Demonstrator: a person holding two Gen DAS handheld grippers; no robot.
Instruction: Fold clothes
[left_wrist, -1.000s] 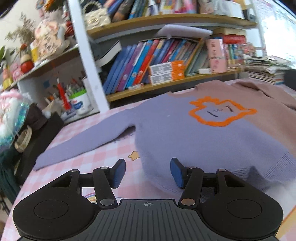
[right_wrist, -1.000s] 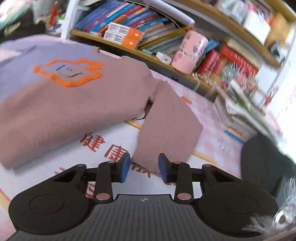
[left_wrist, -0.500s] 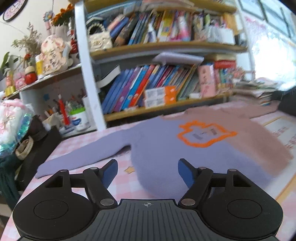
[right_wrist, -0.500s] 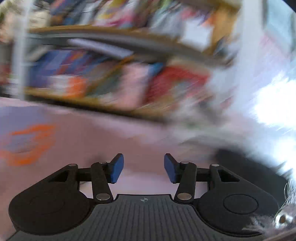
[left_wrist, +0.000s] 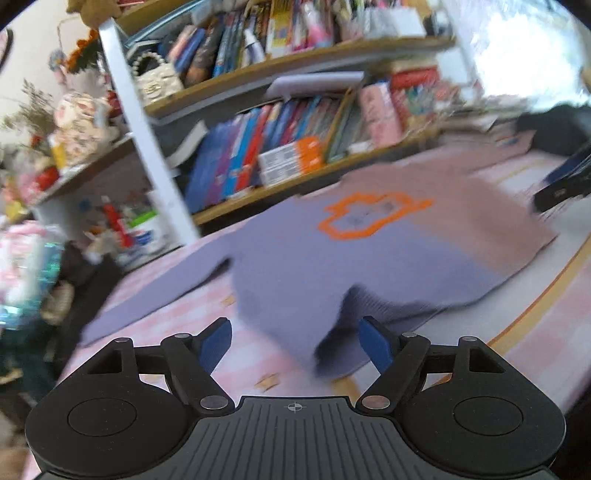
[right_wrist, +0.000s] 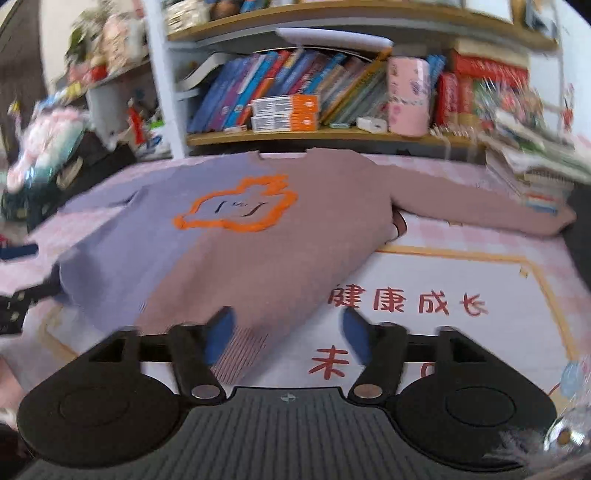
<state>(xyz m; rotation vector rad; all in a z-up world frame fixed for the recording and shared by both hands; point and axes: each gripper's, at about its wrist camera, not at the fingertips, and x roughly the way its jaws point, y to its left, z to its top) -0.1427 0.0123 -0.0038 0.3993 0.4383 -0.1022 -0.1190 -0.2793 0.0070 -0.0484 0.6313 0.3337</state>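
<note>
Knit in two colours, lilac and dusty pink with an orange outline at the chest, the sweater (right_wrist: 229, 236) lies flat on the table (right_wrist: 461, 273), sleeves spread from 9 to 3 o'clock. Its hem sits just ahead at 12 o'clock of both claws. The left claw (left_wrist: 295, 345) and right claw (right_wrist: 286, 338) have just been opening; both stand apart, gripping nothing. The right claw looks nearer the pink hem corner.

Table (right_wrist: 461, 236) with pink checked cloth and a white panel of red characters. A two-tone sweater (right_wrist: 236, 243) lies flat across it, sleeves toward nine and three o'clock; stacked books (right_wrist: 535, 173) at two o'clock.
</note>
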